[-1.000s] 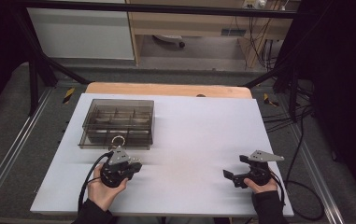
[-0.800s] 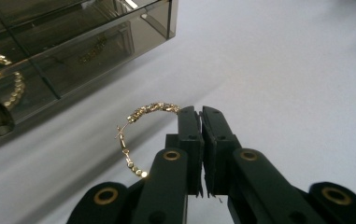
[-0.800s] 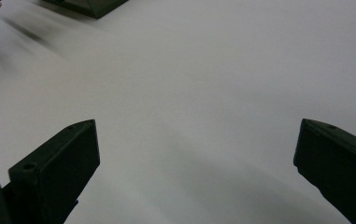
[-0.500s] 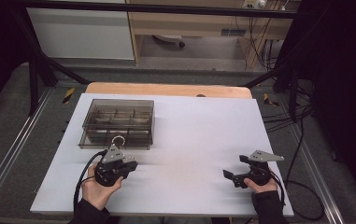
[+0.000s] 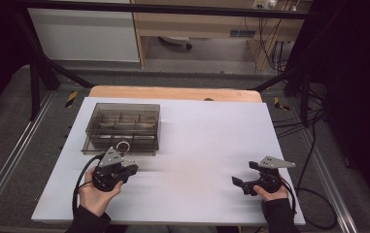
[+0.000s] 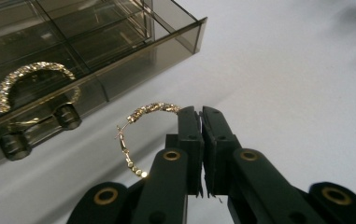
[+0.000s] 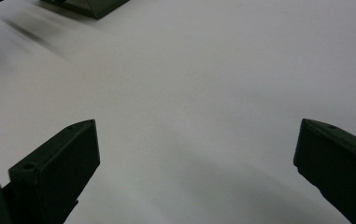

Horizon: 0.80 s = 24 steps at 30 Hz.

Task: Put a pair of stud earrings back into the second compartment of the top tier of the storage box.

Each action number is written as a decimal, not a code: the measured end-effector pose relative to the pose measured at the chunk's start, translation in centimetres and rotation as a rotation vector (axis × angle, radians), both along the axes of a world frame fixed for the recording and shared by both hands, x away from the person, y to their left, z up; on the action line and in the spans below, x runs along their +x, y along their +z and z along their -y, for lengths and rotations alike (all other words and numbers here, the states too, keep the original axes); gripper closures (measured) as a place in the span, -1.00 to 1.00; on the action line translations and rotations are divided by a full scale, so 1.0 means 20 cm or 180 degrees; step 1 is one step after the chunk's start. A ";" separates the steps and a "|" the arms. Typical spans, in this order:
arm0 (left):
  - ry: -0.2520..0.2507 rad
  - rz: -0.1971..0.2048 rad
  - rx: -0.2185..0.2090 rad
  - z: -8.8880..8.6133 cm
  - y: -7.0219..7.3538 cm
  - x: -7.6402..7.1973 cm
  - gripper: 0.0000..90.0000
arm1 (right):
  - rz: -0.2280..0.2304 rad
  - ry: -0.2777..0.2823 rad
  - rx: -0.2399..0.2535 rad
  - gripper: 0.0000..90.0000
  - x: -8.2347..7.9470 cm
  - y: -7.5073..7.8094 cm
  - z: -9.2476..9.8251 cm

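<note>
While our left gripper (image 6: 201, 116) pinches the gold hoop earring (image 6: 140, 135) between closed jaws, the hoop hangs out to the side of the jaw tips, above the white table (image 5: 197, 145) and just in front of the smoky clear organizer box (image 5: 122, 127). We see the earring mirrored in the box's front wall in the left gripper view. Our right gripper (image 5: 238, 183) rests near the table's near right edge, well apart from the box, its jaws spread wide with nothing between them.
</note>
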State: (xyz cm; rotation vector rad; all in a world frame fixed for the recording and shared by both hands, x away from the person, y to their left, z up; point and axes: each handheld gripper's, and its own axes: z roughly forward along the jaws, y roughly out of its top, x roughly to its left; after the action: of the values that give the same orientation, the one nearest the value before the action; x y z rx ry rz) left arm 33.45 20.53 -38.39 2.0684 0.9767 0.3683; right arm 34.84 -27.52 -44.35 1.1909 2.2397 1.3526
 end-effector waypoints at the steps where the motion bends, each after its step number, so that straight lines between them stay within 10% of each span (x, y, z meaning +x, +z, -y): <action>1: 0.0005 0.0001 -0.0002 -0.01 0.00 0.00 0.93 | 0.0000 0.0000 -0.0002 -0.98 0.00 0.00 0.00; 24: 0.0068 0.0022 -0.0043 -0.07 0.06 0.02 0.93 | 0.0002 -0.0005 -0.0004 -0.98 0.00 0.00 0.00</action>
State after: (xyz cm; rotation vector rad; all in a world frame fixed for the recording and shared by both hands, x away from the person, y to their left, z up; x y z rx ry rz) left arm 33.90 21.93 -37.17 2.0446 0.9954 0.3788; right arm 34.84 -27.48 -44.37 1.1916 2.2384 1.3505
